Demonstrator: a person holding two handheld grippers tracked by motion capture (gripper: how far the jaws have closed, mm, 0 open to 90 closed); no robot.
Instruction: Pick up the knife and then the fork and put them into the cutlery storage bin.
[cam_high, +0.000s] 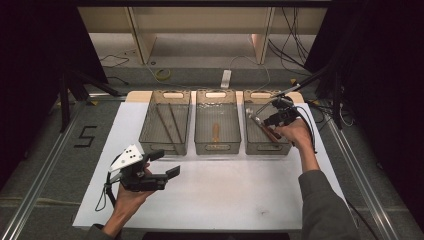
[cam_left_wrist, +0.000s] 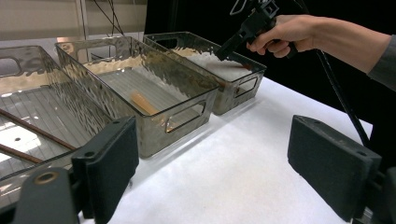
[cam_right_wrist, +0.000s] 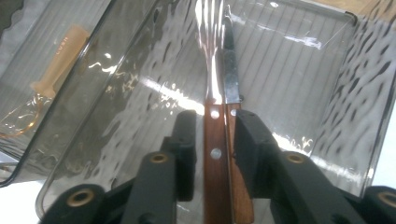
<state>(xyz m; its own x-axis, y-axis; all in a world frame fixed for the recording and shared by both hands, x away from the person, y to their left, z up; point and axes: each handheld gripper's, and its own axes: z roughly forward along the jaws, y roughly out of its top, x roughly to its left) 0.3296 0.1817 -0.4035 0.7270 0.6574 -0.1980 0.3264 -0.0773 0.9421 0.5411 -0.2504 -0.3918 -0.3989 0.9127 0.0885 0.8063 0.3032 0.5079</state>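
A fork (cam_right_wrist: 214, 79) and a knife (cam_right_wrist: 230, 79), both with brown wooden handles, lie side by side in the right clear bin (cam_high: 250, 146). My right gripper (cam_right_wrist: 215, 126) reaches down into that bin with both handles between its jaws. A narrow gap shows between the left pad (cam_right_wrist: 187, 140) and the fork handle, so the jaws stand open. From above, the right gripper (cam_high: 267, 122) is over the bin's right half. My left gripper (cam_high: 166, 163) hovers over the table's front left, wide open, nothing between its pads (cam_left_wrist: 112, 163).
Three clear bins stand in a row at the back of the white table (cam_high: 225, 195). The left bin (cam_high: 162, 149) holds two brown chopsticks (cam_high: 170, 122). The middle bin (cam_high: 217, 148) holds a light wooden-handled utensil (cam_high: 215, 131). A cable (cam_high: 311, 130) trails from the right gripper.
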